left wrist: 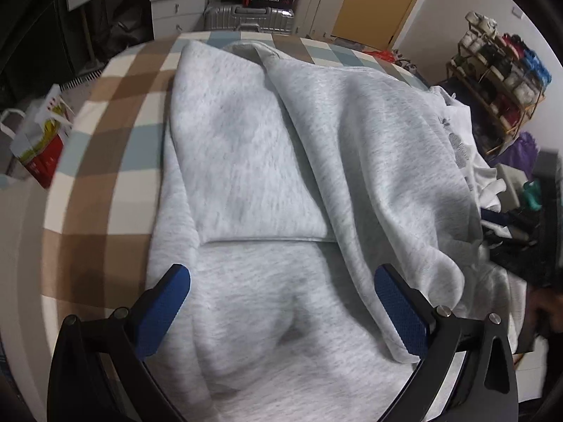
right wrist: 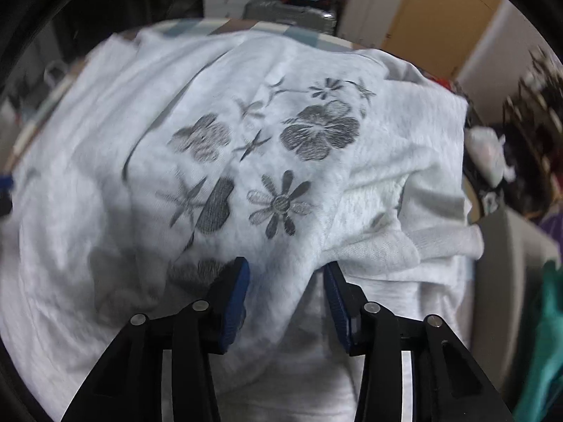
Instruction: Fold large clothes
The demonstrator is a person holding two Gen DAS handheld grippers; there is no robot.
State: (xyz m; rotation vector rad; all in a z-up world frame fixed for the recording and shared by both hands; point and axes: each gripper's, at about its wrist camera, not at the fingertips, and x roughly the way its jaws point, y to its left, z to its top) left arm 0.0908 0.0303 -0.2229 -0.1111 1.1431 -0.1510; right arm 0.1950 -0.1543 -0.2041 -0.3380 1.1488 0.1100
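Observation:
A light grey sweatshirt (left wrist: 246, 140) lies spread on a checked brown, blue and cream cover (left wrist: 116, 88), with one side folded over the middle. My left gripper (left wrist: 281, 274) hovers over its near part, its blue pads wide apart and nothing between them. In the right wrist view the same sweatshirt (right wrist: 197, 81) shows its dark flower embroidery (right wrist: 316, 133). There my right gripper (right wrist: 285, 267) has its pads narrowed on a raised ridge of the grey fabric, which touches both pads.
White and dark clothes (left wrist: 506, 211) are piled at the right edge of the cover. A shoe rack (left wrist: 499, 81) stands beyond them. A paper bag (left wrist: 38, 140) sits on the floor at left; a silver suitcase (left wrist: 250, 17) and drawers (left wrist: 176, 0) stand behind.

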